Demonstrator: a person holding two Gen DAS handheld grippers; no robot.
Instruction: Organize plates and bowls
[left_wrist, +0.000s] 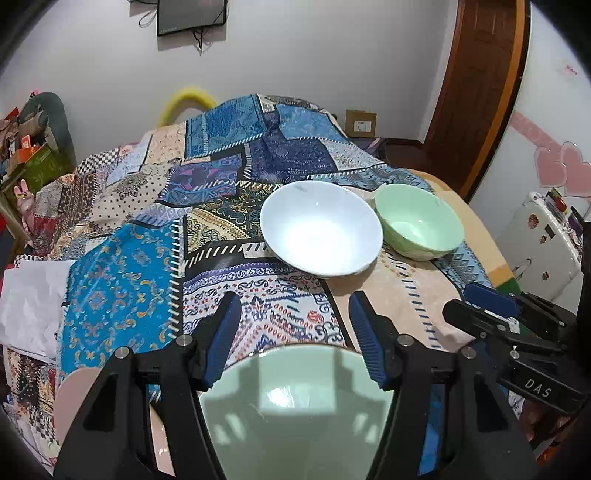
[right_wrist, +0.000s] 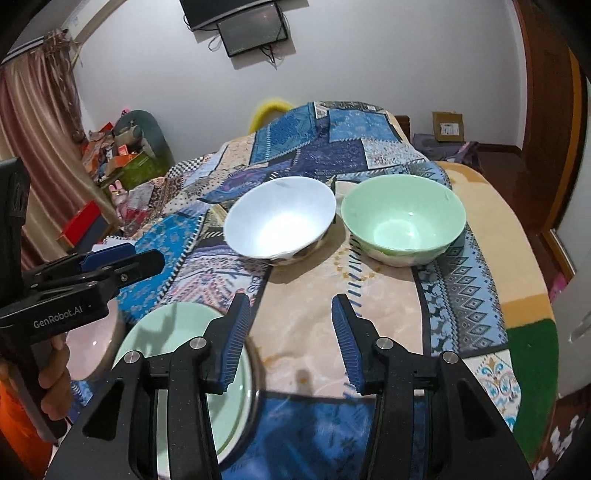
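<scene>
The left gripper (left_wrist: 291, 321) holds its jaws apart and empty above a green plate (left_wrist: 295, 410). The right gripper (right_wrist: 291, 332) is also parted, gripping nothing. Beyond, on the patchwork blanket (right_wrist: 461, 280), 2 bowls sit side by side: white bowl (right_wrist: 280, 221) and green bowl (right_wrist: 402, 218).

Two bowls sit side by side on the blanket (right_wrist: 306, 332), the larger bowl (right_wrist: 279, 221) left of the smaller bowl (right_wrist: 402, 218), close but apart. Nearer the camera and to the left lies a plate (right_wrist: 173, 332), with a second plate (right_wrist: 88, 343) just beside it on its left. A box (right_wrist: 447, 126) stands on the floor behind, to the right.
</scene>
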